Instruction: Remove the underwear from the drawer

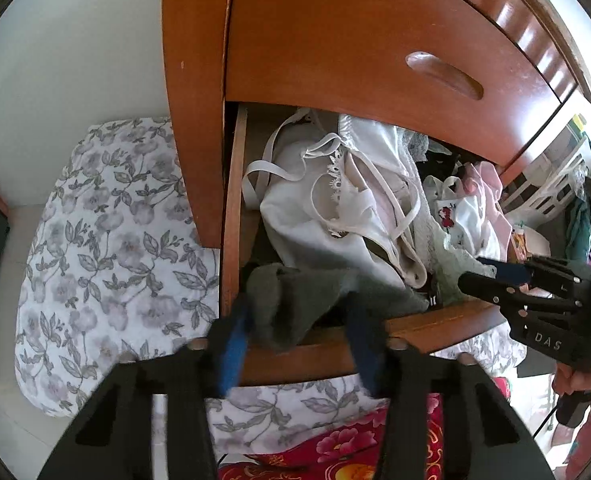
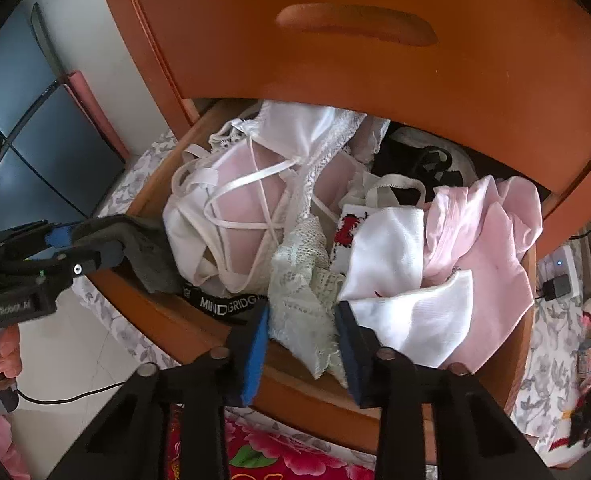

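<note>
The drawer (image 1: 435, 326) is pulled out of a brown wooden chest (image 1: 191, 80) and it is full of underwear. The left gripper (image 1: 295, 336) reaches down at the front left corner of the drawer. A grey piece (image 1: 303, 300) hangs over the front edge there, and it sits between the two blue pads (image 1: 233, 344). In the right wrist view the left gripper (image 2: 91, 246) has its pads pressed on that grey cloth (image 2: 151, 248), so it holds it. The right gripper (image 2: 301, 340) reaches down at the middle of the front edge. A pale green lace piece (image 2: 303, 300) hangs between its pads (image 2: 255, 348), which stand close on both sides; the pads seem to pinch it, but I cannot tell for sure. Behind these lie a white bra (image 2: 223, 216), white cloth pieces (image 2: 399, 248), a pink piece (image 2: 491, 232) and a black band (image 2: 223, 304) with letters on it. A flowered sheet (image 1: 107, 260) lies under the drawer, and a red flowered cloth (image 1: 335, 452) lies near the bottom. A hand (image 2: 3, 352) grips the left handle.
</note>
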